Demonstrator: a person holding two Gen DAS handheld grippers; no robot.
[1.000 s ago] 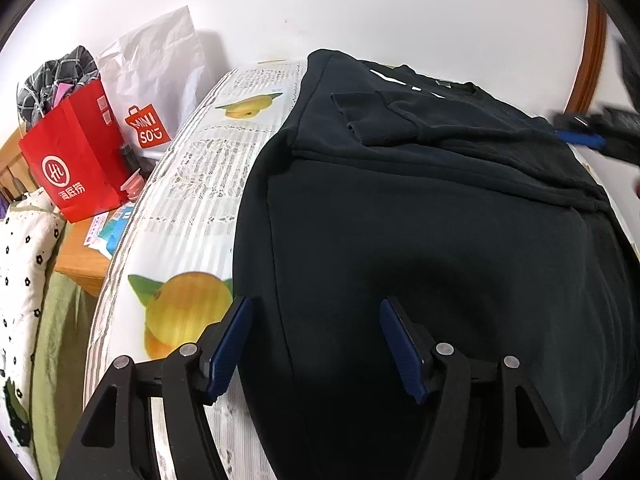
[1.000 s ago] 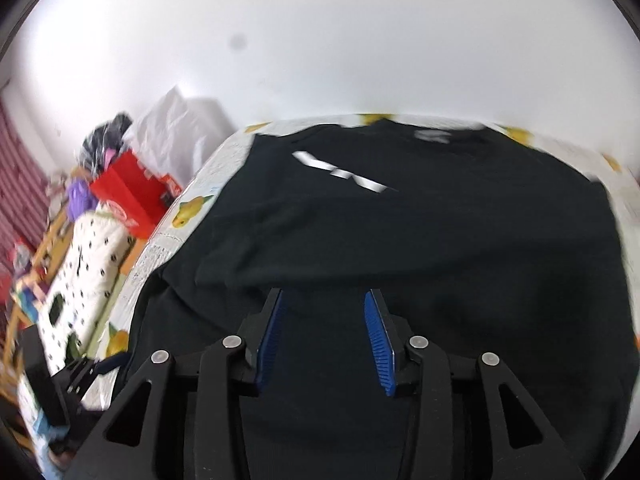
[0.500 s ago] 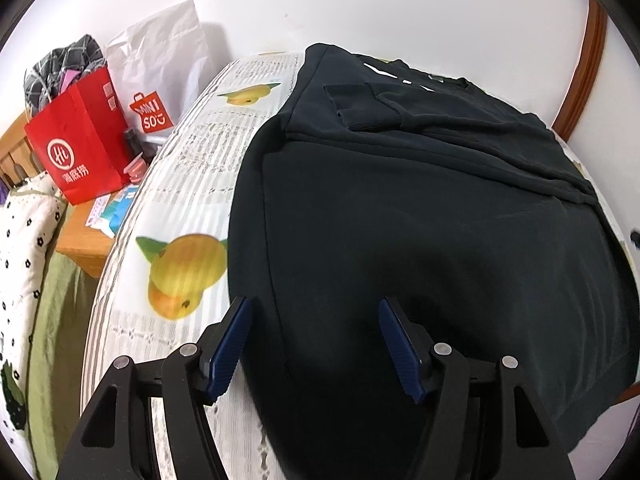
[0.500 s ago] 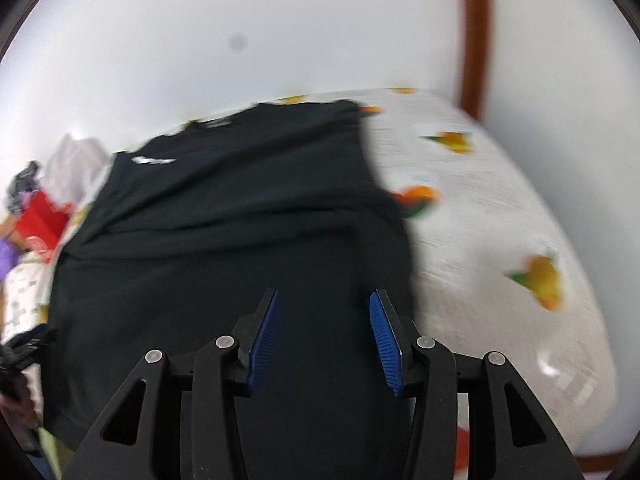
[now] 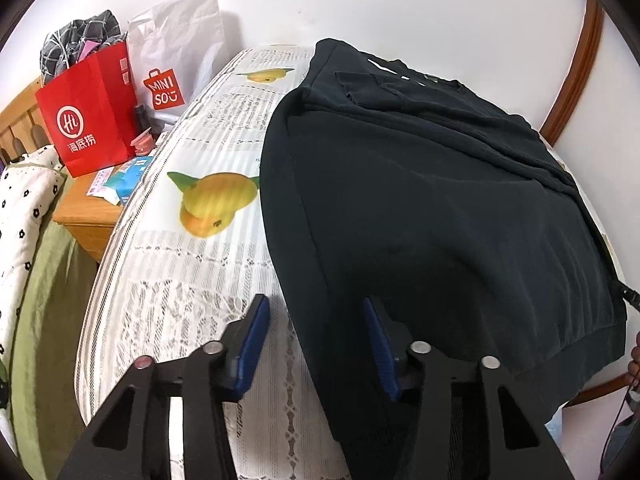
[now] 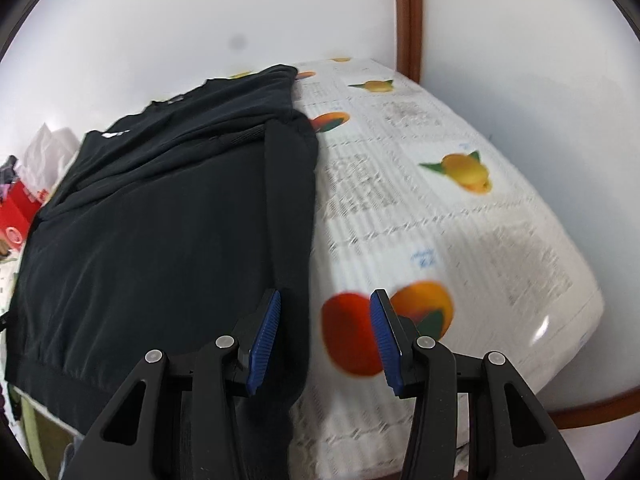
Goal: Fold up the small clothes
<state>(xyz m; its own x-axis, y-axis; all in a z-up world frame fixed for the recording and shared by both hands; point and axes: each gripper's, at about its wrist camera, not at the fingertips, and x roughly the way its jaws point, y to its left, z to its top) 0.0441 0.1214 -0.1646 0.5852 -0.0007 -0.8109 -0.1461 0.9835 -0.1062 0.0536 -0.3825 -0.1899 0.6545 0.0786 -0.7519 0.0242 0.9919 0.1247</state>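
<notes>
A black sweatshirt [image 5: 420, 208] lies flat on a white mattress with fruit prints [image 5: 192, 264]; its sleeves are folded across the chest. My left gripper [image 5: 316, 344] is open and empty, hovering over the garment's left bottom edge. In the right wrist view the sweatshirt [image 6: 160, 220] fills the left half. My right gripper [image 6: 324, 336] is open and empty, above the garment's right bottom edge where it meets the mattress [image 6: 460, 240].
A red paper bag [image 5: 88, 116] and a white Miniso bag [image 5: 172, 64] stand on a wooden nightstand [image 5: 88, 216] left of the mattress. A white wall and a brown wooden frame [image 6: 408, 16] lie beyond the bed.
Both grippers pulled back toward the sweatshirt's bottom hem. The right gripper swung from the garment's middle to its right edge. The left one shifted slightly left.
</notes>
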